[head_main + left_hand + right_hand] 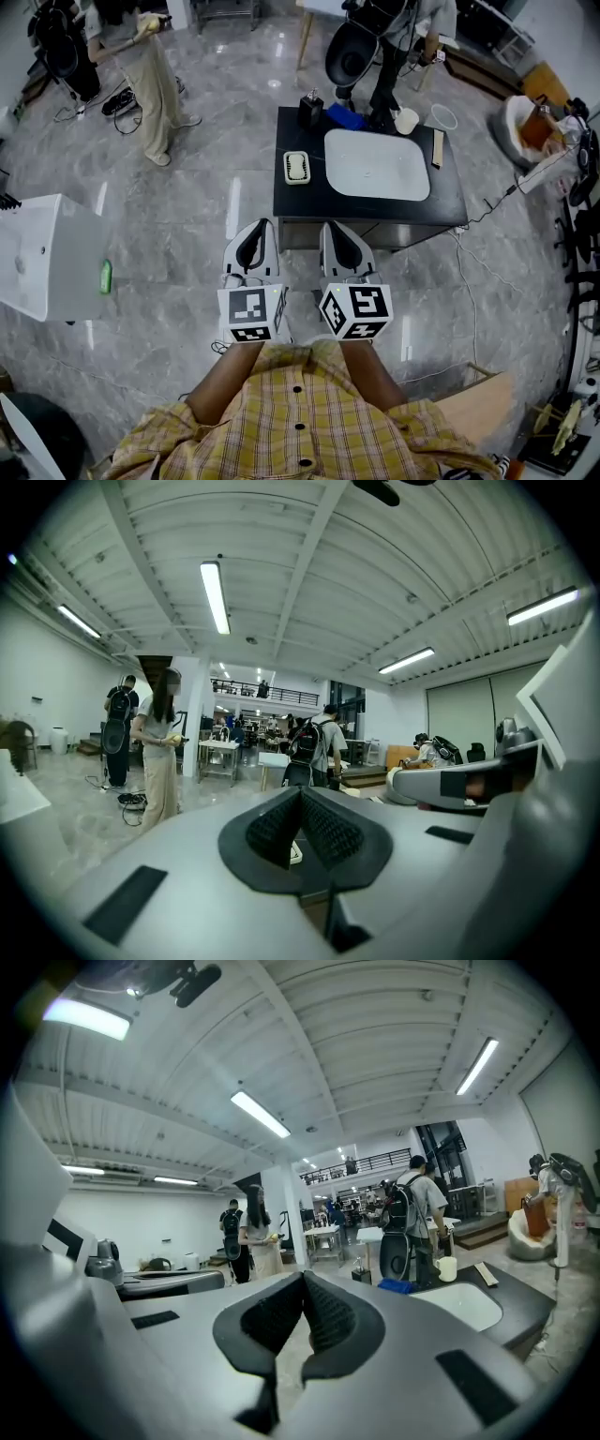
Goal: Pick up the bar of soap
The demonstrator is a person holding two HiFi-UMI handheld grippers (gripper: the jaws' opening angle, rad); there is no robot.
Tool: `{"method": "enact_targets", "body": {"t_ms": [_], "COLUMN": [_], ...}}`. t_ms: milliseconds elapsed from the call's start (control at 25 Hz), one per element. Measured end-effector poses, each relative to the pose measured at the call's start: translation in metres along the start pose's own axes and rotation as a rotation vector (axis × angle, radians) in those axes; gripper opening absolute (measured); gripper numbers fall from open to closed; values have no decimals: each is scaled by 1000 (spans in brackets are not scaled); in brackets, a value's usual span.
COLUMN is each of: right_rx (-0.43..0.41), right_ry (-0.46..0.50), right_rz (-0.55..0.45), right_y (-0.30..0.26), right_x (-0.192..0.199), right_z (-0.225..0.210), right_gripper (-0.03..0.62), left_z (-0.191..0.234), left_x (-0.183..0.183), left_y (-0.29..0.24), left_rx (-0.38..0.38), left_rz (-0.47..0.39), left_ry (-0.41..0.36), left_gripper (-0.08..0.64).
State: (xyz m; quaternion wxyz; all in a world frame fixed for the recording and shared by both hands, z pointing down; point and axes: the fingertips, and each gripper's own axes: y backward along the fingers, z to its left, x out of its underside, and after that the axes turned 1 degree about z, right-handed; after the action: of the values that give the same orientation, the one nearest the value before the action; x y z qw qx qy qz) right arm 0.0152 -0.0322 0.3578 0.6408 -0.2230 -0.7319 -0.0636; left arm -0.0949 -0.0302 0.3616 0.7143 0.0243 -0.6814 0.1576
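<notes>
A pale bar of soap (297,166) lies in a small cream dish on the left part of a black table (300,202), ahead of me in the head view. My left gripper (263,225) and right gripper (328,227) are held side by side just short of the table's near edge, both pointing at it. The left gripper (300,794) has its jaws together with nothing between them. The right gripper (304,1279) is likewise shut and empty. A sliver of the dish shows behind the left jaws.
A white basin (377,164) fills the table's middle. At its far edge stand a black dispenser (310,110), a blue item (345,116) and a white mug (406,121); a wooden strip (437,148) lies right. A white unit (42,258) stands left. People stand beyond the table.
</notes>
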Motion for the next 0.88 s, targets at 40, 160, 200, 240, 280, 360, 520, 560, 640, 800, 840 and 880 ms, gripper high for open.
{"method": "enact_targets", "body": {"t_ms": [40, 160, 200, 240, 280, 360, 520, 560, 640, 800, 840, 880], "right_rx": [6, 17, 20, 23, 27, 34, 42, 42, 41, 35, 35, 35], "right_ry": [1, 4, 3, 2, 1, -3, -10, -10, -6, 4, 2, -1], "right_rz": [4, 20, 24, 25, 25, 27, 30, 27, 24, 73, 89, 105], "right_y": [-6, -20, -25, -30, -34, -42, -58, -64, -77, -106, -115, -123], "right_x": [0, 0, 0, 0, -1, -1, 0, -2, -5, -1, 1, 2], "right_z": [0, 1, 0, -2, -5, -10, -20, -22, -27, -41, -46, -51], "right_gripper": [18, 18, 18, 18, 18, 18, 18, 18, 18, 18, 18, 18], "left_z": [4, 14, 17, 19, 20, 21, 25, 26, 29, 33, 35, 36], "left_x": [0, 0, 0, 0, 0, 1, 3, 1, -3, -8, -9, -10], "left_y": [-4, -15, -19, -25, -31, -40, -58, -64, -78, -106, -115, -124], "left_rx": [4, 9, 10, 11, 12, 16, 24, 23, 22, 22, 22, 22], "left_rz": [2, 9, 12, 15, 18, 28, 36, 34, 28, 31, 33, 37], "left_ry": [-1, 5, 8, 9, 9, 4, -8, -9, -16, -26, -28, -31], "left_gripper": [11, 11, 11, 11, 11, 11, 11, 11, 11, 11, 11, 11]}}
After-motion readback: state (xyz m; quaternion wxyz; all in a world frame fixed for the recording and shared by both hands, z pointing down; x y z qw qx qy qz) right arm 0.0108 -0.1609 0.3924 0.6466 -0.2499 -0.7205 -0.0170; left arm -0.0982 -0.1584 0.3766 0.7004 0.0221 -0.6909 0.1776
